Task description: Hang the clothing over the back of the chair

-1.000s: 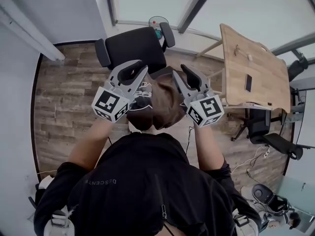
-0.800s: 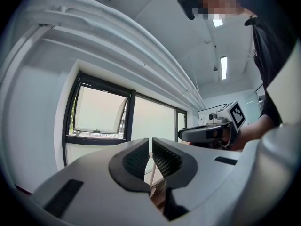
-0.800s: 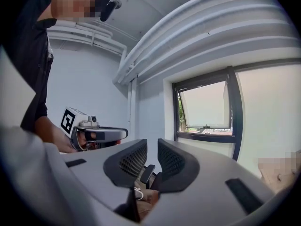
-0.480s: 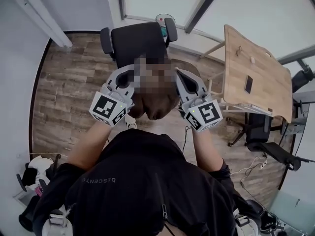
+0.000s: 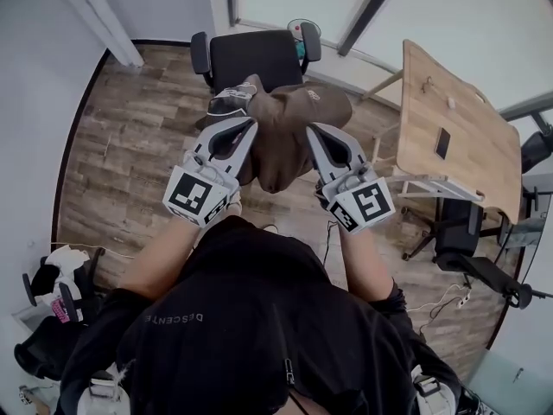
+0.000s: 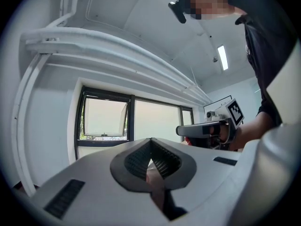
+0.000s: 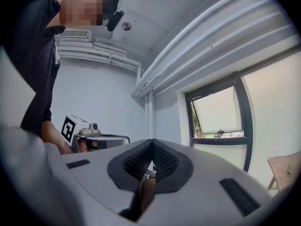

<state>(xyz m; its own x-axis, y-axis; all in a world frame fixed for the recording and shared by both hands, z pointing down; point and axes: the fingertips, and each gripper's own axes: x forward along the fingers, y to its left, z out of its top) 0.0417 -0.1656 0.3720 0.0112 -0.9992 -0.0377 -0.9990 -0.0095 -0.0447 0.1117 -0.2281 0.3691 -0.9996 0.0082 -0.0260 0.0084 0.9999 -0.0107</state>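
While two grippers pinch it, one brown garment (image 5: 285,137) hangs between them, just before one black chair (image 5: 255,59).

Head view: the left gripper (image 5: 244,121) holds the garment's left edge and the right gripper (image 5: 313,130) its right edge, so the cloth sags between the tips, its far edge overlapping the chair in the picture; one wooden table (image 5: 458,137) stands to the right, with a second, dark chair (image 5: 471,249) below it. Left gripper view: the jaws are pressed together on a fold of brownish cloth, and the other gripper shows on the right. Right gripper view: the jaws likewise clamp a dark fold of cloth, with the other gripper on the left.
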